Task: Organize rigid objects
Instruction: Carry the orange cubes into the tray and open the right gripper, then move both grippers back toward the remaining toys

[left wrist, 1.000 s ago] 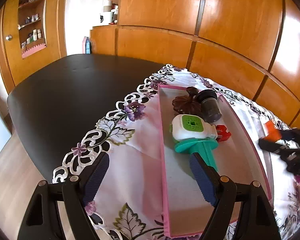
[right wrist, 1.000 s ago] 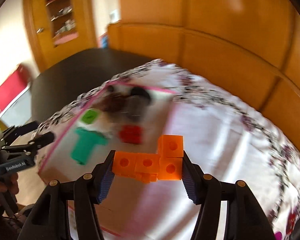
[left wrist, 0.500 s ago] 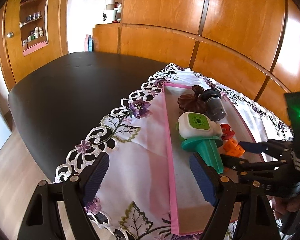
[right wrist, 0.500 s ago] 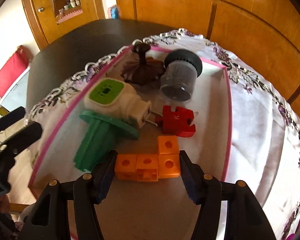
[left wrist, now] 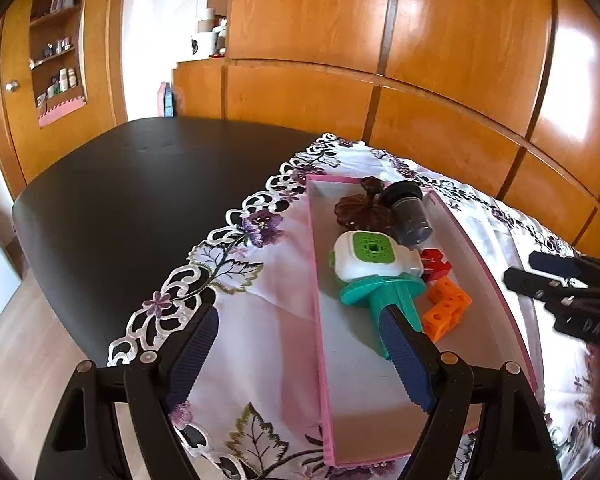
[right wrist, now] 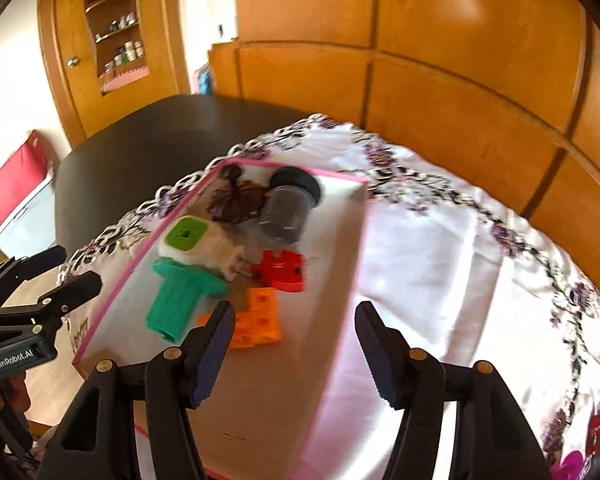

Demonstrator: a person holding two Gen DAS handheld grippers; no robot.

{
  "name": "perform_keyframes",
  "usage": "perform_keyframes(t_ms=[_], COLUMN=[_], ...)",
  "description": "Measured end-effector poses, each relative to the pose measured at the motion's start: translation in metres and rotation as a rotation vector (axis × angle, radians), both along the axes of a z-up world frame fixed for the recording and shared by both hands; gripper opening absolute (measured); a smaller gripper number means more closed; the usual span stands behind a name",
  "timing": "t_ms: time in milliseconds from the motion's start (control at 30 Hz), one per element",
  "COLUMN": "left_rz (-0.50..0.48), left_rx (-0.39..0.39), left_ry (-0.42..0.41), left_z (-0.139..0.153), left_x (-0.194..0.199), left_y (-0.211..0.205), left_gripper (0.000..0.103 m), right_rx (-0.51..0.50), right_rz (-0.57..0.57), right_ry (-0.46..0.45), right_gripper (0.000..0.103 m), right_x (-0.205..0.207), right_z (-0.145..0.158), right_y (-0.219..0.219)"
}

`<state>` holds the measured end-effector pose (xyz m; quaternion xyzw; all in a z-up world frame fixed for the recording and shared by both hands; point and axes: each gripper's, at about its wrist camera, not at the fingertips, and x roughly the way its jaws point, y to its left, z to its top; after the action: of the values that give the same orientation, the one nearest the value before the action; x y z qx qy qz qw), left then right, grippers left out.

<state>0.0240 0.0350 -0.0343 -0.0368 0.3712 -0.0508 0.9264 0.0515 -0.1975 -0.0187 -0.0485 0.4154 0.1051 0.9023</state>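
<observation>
A cluster of orange blocks (right wrist: 260,322) (left wrist: 445,310) lies loose in the pink-rimmed tray (left wrist: 315,280), just past my right gripper's left finger. My right gripper (right wrist: 296,356) is open with nothing between its fingers, hovering over the tray's near right part. Also in the tray are a red puzzle piece (right wrist: 280,270), a teal handled piece (right wrist: 176,300), a white plug with a green top (left wrist: 371,254), a dark jar (left wrist: 409,212) and a brown leaf-shaped piece (left wrist: 359,212). My left gripper (left wrist: 300,356) is open and empty above the tray's left rim.
The tray sits on a floral lace-edged cloth (right wrist: 459,260) that covers part of a black table (left wrist: 120,200). Wood-panelled walls stand behind. In the right wrist view the left gripper's fingers (right wrist: 40,280) reach in from the left, with a hand (right wrist: 4,396) below them.
My right gripper set the orange blocks down in the tray, let go of them and drew back to the right. The left gripper has hardly moved.
</observation>
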Motion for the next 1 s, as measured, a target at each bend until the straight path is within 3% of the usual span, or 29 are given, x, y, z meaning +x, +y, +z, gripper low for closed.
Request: perform_keyframes(t_ms=[267,533,833,933,1000], left_rz=[-0.048,-0.123,-0.264,-0.326,-0.365], left_rx=[0.024,0.050,0.089,0.103,0.109], left_ry=[-0.021,-0.037,-0.073,-0.080,-0.068], left_z=[0.008,0.016,0.032,0.035,0.034], left_x=[-0.002,0.000,0.001,0.001,0.002], left_y=[-0.017,-0.045,-0.099,-0.123,-0.140], left_gripper=[0.083,0.083,0.083,0.083,0.083], right_rx=[-0.018,-0.034,0.044,0.149,0.232], right_rz=[-0.155,-0.426,-0.986,-1.162,-1.215], right_ry=[-0.035,-0.068,-0.197,-0.186,-0.205], right_gripper=[0.063,0.063,0.063,0.063,0.063], right_x=[-0.016,-0.048,-0.117,-0.144,-0.157], right_z=[0.014,0.029,0.033,0.019,0.017], right_y=[-0.076,-0.188,-0.328,-0.364,-0.378])
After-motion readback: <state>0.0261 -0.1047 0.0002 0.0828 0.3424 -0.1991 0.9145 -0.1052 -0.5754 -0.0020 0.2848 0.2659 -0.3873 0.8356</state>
